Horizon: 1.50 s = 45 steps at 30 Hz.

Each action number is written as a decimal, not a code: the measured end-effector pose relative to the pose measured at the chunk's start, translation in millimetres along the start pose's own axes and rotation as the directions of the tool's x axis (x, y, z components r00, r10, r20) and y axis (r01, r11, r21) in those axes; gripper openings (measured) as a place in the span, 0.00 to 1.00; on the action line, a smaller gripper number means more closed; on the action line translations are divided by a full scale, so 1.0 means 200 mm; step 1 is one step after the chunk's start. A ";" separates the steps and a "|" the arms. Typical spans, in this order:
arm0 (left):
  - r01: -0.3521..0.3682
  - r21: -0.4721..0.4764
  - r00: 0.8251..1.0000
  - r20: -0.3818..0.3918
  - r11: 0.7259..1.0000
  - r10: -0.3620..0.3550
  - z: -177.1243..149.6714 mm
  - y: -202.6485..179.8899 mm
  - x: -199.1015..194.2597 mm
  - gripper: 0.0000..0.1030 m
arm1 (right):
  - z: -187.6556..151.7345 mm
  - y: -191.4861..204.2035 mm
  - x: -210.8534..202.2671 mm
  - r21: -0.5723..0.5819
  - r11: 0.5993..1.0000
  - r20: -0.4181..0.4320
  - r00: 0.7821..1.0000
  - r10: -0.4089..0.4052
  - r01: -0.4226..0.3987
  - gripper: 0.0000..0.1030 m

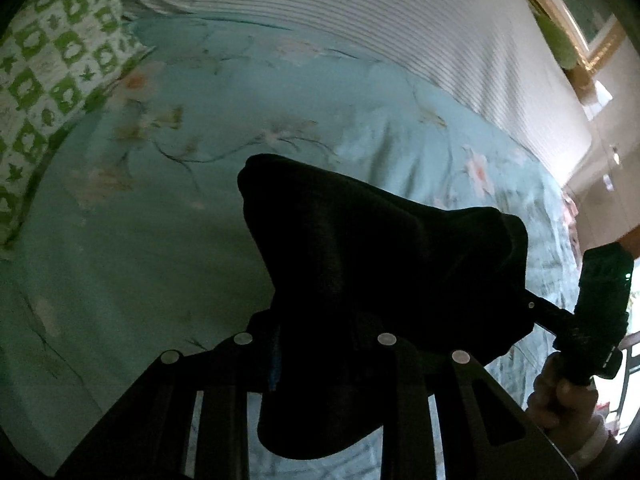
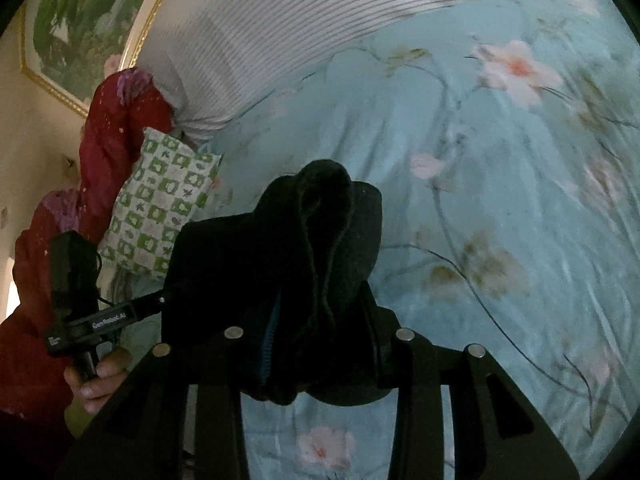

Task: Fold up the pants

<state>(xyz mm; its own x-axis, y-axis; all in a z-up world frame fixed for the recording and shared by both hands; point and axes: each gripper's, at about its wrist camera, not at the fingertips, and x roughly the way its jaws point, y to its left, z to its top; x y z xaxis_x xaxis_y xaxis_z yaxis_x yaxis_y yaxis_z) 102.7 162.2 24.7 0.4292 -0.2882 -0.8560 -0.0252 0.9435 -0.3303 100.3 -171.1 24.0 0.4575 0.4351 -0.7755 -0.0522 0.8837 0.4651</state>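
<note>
My left gripper (image 1: 320, 344) and right gripper (image 2: 320, 340) are both clenched on the black pants (image 1: 380, 264), which hang bunched between them above the floral bedspread (image 1: 140, 240). If either pinch catches only one layer, I judge the cloth could slip and land crooked. Farther off lie the green checked pillow (image 2: 160, 204) and striped sheet (image 1: 360, 12).

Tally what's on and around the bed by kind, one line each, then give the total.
Black pants, held up by both grippers: 1
Grippers: 2, left and right
Green-and-white checked pillow: 1
Blue floral bedspread: 1
Striped grey-white bedding: 1
Red floral quilt: 1
Gold-framed picture: 1
Total: 8
</note>
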 end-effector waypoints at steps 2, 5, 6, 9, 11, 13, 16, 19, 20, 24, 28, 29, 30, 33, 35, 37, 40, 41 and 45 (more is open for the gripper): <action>-0.015 -0.011 1.000 0.004 1.000 0.015 0.02 0.04 0.01 0.24 | 0.02 0.02 0.05 -0.016 1.000 -0.011 1.000 0.007 -0.007 0.36; -0.029 -0.021 0.999 0.012 0.999 0.029 0.04 0.09 0.02 0.24 | 0.03 0.04 0.11 -0.035 0.999 -0.021 1.000 0.011 -0.012 0.36; -0.032 -0.024 0.999 0.013 0.999 0.033 0.04 0.10 0.04 0.24 | 0.04 0.04 0.12 -0.034 0.999 -0.024 1.000 0.012 -0.013 0.36; -0.044 -0.035 0.999 0.006 0.998 0.044 0.04 0.12 0.07 0.24 | 0.05 0.04 0.17 -0.039 0.999 -0.037 0.999 0.007 -0.008 0.36; -0.051 -0.037 0.999 -0.002 0.998 0.051 0.04 0.13 0.10 0.24 | 0.05 0.04 0.19 -0.045 0.999 -0.049 0.999 -0.005 0.002 0.36; -0.056 -0.038 0.998 -0.007 0.998 0.056 0.03 0.14 0.12 0.24 | 0.05 0.03 0.22 -0.046 0.999 -0.059 0.998 -0.013 0.010 0.36; -0.056 -0.039 0.998 -0.009 0.998 0.056 0.02 0.14 0.14 0.25 | 0.05 0.01 0.24 -0.042 0.999 -0.069 0.997 -0.024 0.021 0.36; -0.048 -0.041 0.999 -0.014 0.998 0.048 0.02 0.16 0.16 0.27 | 0.05 -0.03 0.26 -0.022 0.999 -0.083 0.996 -0.035 0.033 0.38; -0.051 -0.038 0.999 -0.017 0.998 0.051 0.02 0.16 0.17 0.29 | 0.05 -0.04 0.27 -0.018 0.999 -0.084 0.996 -0.035 0.034 0.39; -0.074 -0.029 0.997 -0.018 0.997 0.074 0.00 0.17 0.19 0.42 | 0.03 -0.07 0.28 -0.021 0.999 -0.082 0.996 -0.035 0.034 0.43; -0.088 -0.036 0.996 -0.005 0.995 0.088 -0.02 0.18 0.20 0.51 | 0.01 -0.09 0.28 -0.017 0.999 -0.064 0.997 -0.052 0.051 0.45; -0.089 -0.040 0.996 -0.004 0.995 0.089 -0.02 0.18 0.21 0.51 | 0.00 -0.10 0.28 -0.020 0.998 -0.057 0.997 -0.054 0.053 0.45; -0.089 -0.041 0.996 -0.004 0.995 0.089 -0.03 0.17 0.21 0.52 | 0.00 -0.10 0.28 -0.022 0.998 -0.053 0.997 -0.057 0.056 0.46; -0.093 -0.042 0.996 -0.005 0.995 0.092 -0.03 0.17 0.20 0.55 | -0.01 -0.09 0.28 -0.025 0.997 -0.042 0.997 -0.068 0.067 0.47; -0.086 -0.043 0.996 -0.006 0.995 0.086 -0.03 0.17 0.19 0.57 | 0.00 -0.07 0.27 -0.029 0.997 -0.038 0.996 -0.079 0.078 0.47; -0.078 -0.047 0.997 -0.009 0.996 0.078 -0.03 0.17 0.19 0.64 | 0.00 -0.06 0.26 -0.036 0.996 -0.028 0.996 -0.089 0.087 0.47; -0.077 -0.047 0.997 -0.012 0.996 0.076 -0.05 0.17 0.18 0.66 | 0.00 -0.06 0.23 -0.043 0.994 0.002 0.995 -0.098 0.098 0.49; -0.079 -0.045 0.997 -0.017 0.996 0.078 -0.06 0.17 0.18 0.66 | 0.00 -0.06 0.22 -0.046 0.993 0.009 0.995 -0.104 0.104 0.50; -0.102 -0.045 0.995 -0.003 0.994 0.102 -0.08 0.17 0.15 0.68 | -0.01 -0.06 0.18 -0.044 0.991 0.035 0.992 -0.125 0.126 0.53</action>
<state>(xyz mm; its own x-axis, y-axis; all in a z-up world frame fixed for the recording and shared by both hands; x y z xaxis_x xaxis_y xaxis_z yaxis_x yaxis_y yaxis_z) 99.7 182.3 -17.8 0.4214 -0.1909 -0.8865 -0.1091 0.9598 -0.2586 115.6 -166.5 -9.5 0.4908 0.3151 -0.8123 -0.0328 0.9383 0.3441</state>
